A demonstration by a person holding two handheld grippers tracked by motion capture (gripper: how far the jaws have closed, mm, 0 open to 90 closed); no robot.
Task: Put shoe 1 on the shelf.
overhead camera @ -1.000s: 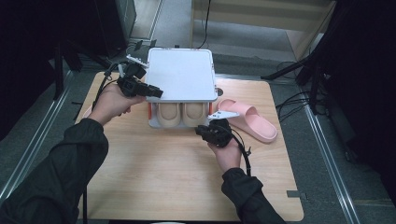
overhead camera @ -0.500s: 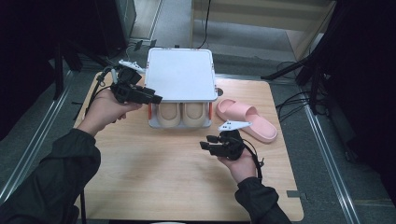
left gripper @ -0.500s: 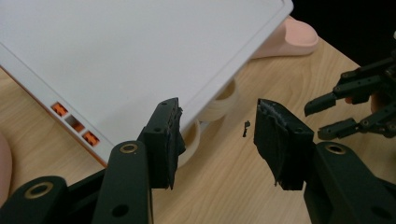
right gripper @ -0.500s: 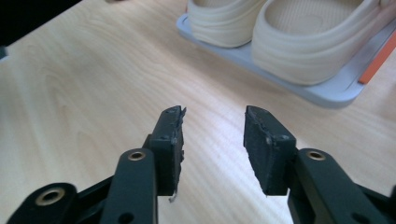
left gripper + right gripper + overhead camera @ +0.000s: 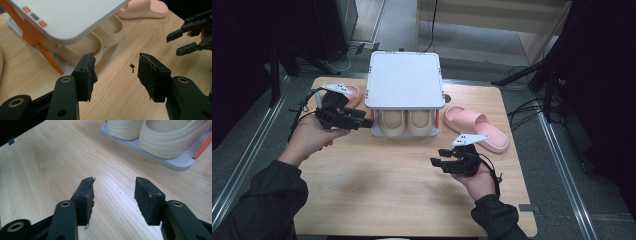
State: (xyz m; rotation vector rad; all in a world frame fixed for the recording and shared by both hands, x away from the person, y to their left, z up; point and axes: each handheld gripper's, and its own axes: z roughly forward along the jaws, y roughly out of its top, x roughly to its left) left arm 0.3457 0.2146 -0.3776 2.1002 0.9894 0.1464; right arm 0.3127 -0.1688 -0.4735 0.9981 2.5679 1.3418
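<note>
A white shoe rack (image 5: 403, 80) with orange supports stands at the back middle of the wooden table (image 5: 377, 195). Two beige slippers (image 5: 393, 122) sit side by side on its lower shelf. My left gripper (image 5: 362, 120) hovers just left of the rack's front, pointing at it. Its jaws are open with nothing between them, and they have just been opening. In the left gripper view, its gripper (image 5: 116, 62) frames bare wood beside the beige slippers (image 5: 85, 46). My right gripper (image 5: 438, 161) hangs in front of the rack, open and empty, its jaws also just widened (image 5: 115, 185).
One pink slipper (image 5: 477, 127) lies on the table right of the rack. Another pink slipper (image 5: 354, 92) lies left of it, behind my left hand. A small dark fleck (image 5: 131, 67) lies on the wood. Metal rails and cables run along the floor on both sides.
Both grippers have drawn back from the rack toward the person, the left one also to the left. Both pairs of jaws have opened wider.
</note>
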